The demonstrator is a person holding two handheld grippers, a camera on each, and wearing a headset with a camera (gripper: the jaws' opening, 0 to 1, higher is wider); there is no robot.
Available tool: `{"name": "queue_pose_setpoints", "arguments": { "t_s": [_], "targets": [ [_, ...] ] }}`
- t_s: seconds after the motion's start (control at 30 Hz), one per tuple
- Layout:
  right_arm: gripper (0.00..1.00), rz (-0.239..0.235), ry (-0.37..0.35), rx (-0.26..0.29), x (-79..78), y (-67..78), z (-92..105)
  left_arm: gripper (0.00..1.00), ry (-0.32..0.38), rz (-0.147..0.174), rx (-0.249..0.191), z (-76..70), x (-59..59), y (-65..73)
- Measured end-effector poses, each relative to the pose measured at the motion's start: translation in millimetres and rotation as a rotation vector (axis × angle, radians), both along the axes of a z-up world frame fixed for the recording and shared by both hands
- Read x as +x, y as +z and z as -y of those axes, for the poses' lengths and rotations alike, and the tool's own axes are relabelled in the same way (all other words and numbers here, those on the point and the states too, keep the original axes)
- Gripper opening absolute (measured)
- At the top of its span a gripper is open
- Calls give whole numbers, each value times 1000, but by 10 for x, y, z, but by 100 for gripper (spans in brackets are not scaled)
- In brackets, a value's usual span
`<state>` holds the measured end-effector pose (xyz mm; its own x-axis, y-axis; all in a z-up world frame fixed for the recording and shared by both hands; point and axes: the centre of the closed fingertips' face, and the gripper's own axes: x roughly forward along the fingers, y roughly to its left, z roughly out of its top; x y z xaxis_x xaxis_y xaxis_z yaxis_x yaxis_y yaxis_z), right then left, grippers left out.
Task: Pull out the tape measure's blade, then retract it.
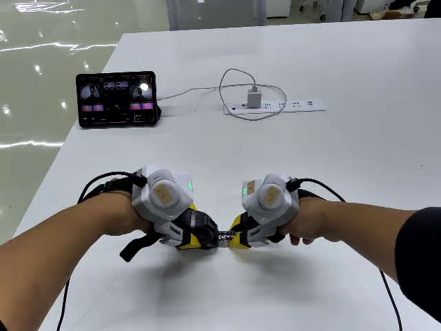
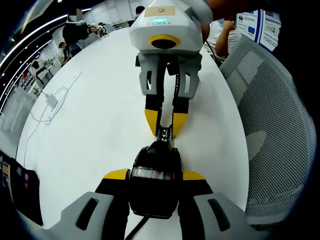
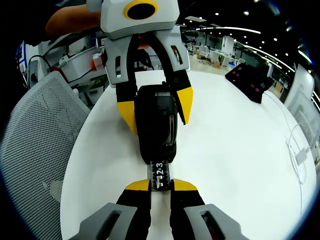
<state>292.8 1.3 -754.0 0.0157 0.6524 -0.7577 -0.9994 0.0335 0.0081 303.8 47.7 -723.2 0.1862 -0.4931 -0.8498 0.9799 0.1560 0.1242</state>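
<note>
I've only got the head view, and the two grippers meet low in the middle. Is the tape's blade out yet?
Observer: Yes, a short stretch. The right gripper view shows the blade, numerals showing, running from the case into the right gripper.
Operator: Is it really clamped?
Observer: Its yellow-tipped jaws are shut on the blade's end.
Operator: And the case?
Observer: In the left gripper view, the left gripper is shut on the case, one jaw on each side.

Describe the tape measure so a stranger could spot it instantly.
At the near edge of the white table, two grippers meet tip to tip. The tape measure is the black case clamped in the left gripper. Alone among the table's things, it has a short numbered blade, pinched by the right gripper.
</note>
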Motion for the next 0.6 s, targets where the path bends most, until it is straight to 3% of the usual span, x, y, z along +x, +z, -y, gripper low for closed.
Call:
{"name": "queue_pose_setpoints", "arguments": {
  "t_s": [0.6],
  "targets": [
    [10,0,0,-13,3,0,103,32,4,0,-1,-1,4,1]
  ]
}}
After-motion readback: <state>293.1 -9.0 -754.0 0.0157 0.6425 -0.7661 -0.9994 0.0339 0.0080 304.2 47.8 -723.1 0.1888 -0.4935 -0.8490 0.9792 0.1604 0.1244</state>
